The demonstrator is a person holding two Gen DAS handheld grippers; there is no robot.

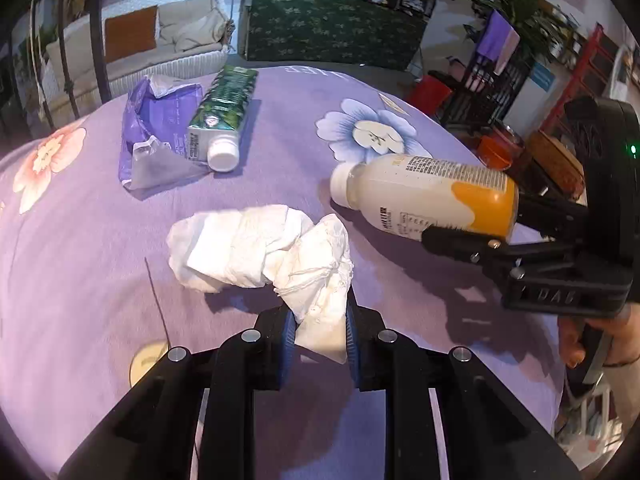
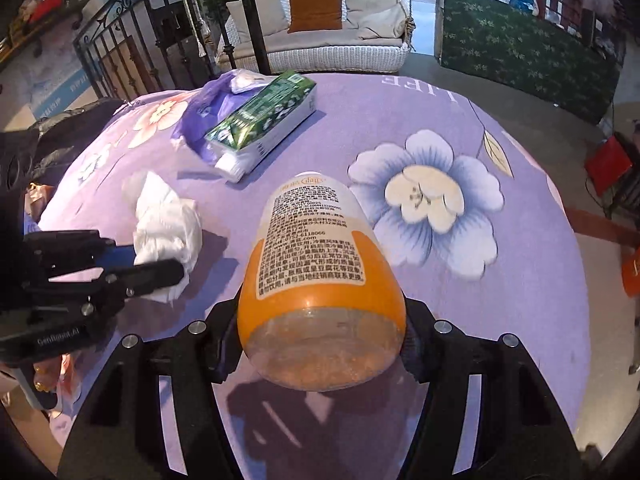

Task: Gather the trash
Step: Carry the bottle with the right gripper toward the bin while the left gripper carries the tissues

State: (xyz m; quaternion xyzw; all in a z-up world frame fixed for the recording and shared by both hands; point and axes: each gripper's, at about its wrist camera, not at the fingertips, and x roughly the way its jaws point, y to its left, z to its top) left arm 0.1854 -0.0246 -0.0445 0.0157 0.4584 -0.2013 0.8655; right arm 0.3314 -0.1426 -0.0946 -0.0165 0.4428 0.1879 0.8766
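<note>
Left wrist view: left gripper (image 1: 320, 334), nearest the lens, jaws nearly together and pinching one end of a crumpled white tissue wad (image 1: 256, 254) that trails over the purple floral tablecloth (image 1: 80, 260); beyond lie a green carton (image 1: 222, 118) on a torn purple wrapper (image 1: 154, 136), while at right the right gripper (image 1: 472, 222) clasps the base of an orange-and-white bottle (image 1: 424, 196). Right wrist view: right gripper (image 2: 322, 344), jaws about half spread, pads clamped on the bottle's (image 2: 316, 272) base, neck pointing away above the cloth (image 2: 500, 300); left gripper (image 2: 160, 266) at left grips the tissue (image 2: 168, 224), carton (image 2: 264, 120) and wrapper (image 2: 204, 110) behind.
</note>
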